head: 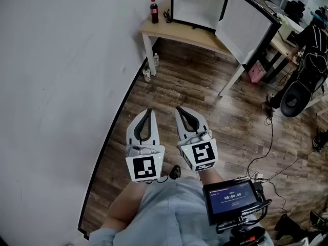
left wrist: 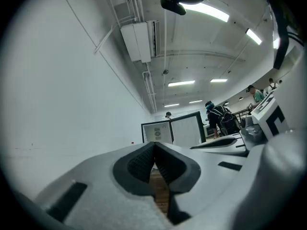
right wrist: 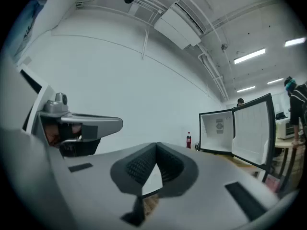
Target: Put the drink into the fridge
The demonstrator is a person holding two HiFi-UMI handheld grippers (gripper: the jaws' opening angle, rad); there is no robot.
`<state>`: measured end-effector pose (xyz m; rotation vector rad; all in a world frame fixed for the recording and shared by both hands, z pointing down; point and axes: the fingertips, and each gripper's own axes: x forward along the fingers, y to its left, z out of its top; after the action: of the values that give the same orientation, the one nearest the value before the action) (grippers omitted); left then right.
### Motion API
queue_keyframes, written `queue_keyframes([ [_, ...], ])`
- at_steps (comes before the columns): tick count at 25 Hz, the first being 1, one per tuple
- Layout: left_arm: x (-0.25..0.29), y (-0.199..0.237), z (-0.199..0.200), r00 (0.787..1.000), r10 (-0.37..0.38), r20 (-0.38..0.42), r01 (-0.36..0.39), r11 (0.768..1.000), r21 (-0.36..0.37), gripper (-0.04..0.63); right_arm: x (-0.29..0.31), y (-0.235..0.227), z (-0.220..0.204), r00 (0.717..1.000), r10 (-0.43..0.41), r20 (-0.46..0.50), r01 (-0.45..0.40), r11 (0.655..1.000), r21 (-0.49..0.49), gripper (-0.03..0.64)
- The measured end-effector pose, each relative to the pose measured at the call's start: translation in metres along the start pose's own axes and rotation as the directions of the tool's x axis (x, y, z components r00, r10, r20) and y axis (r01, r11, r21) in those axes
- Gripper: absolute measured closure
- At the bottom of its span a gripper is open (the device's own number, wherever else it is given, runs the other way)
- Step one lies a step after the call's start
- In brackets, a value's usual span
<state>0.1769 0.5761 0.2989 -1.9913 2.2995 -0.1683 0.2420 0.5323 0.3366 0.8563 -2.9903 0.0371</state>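
Two handheld tools are hovering side by side, low in front of the person and pointing forward over the wooden floor. The left tool is gripping nothing, and its jaws are pressing fully together at the tips. The right tool is also closed tight and empty. A white wall is running along the left.

Well ahead of both tools, the drink, a dark bottle with a red cap and label, is standing upright near the left end of a pale tabletop, close to the wall. Just to its right on the same tabletop, the fridge is sitting with its door swung wide open, showing a white interior.

The task appears not yet begun, with the approach coming first. To do it well, the person would be walking up to the tabletop and opening one tool before reaching the bottle. The next move would be closing the jaws squarely around the bottle's body and keeping it upright. The right tool looks the better choice, since the fridge opening lies to the bottle's right.
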Motion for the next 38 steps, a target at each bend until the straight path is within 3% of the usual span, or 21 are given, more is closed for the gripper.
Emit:
queue_keyframes([
  [9, 0.001, -0.002, -0.004, 1.0, 0.009, -0.008, -0.009, 1.0, -0.005, 0.588, -0.002, -0.01, -0.001, 1.0, -0.018, 0.017, 0.017, 0.999, 0.037, 0.612],
  [10, 0.001, -0.001, -0.003, 1.0, 0.014, -0.01, -0.014, 1.0, -0.007, 0.588, -0.001, -0.011, -0.002, 1.0, -0.013, 0.019, 0.012, 0.999, 0.047, 0.58],
  [11, 0.001, 0.001, -0.004, 1.0, 0.02, -0.013, -0.02, 1.0, -0.008, 0.588, 0.002, -0.012, -0.003, 1.0, -0.004, 0.018, 0.003, 0.999, 0.054, 0.451],
  [12, 0.002, 0.003, -0.005, 1.0, 0.024, -0.018, -0.024, 1.0, -0.008, 0.588, 0.005, -0.013, -0.003, 1.0, 0.002, 0.017, -0.003, 0.998, 0.057, 0.384],
  [13, 0.004, 0.005, -0.007, 0.999, 0.028, -0.022, -0.028, 1.0, -0.008, 0.587, 0.008, -0.014, -0.003, 1.0, 0.002, 0.018, -0.003, 0.998, 0.055, 0.371],
  [21, 0.038, 0.035, -0.029, 0.998, 0.034, -0.055, -0.035, 0.999, -0.015, 0.588, 0.055, -0.029, -0.016, 1.0, -0.011, -0.001, 0.011, 0.999, 0.039, 0.35],
  [30, 0.139, 0.094, -0.055, 0.997, 0.009, -0.082, -0.011, 0.999, -0.033, 0.588, 0.163, -0.066, -0.028, 0.999, -0.04, -0.029, 0.041, 0.998, 0.038, 0.356],
  [38, 0.225, 0.165, -0.058, 0.998, -0.034, -0.06, 0.032, 0.999, -0.031, 0.588, 0.272, -0.085, -0.015, 0.997, -0.076, -0.025, 0.077, 0.997, 0.025, 0.368],
])
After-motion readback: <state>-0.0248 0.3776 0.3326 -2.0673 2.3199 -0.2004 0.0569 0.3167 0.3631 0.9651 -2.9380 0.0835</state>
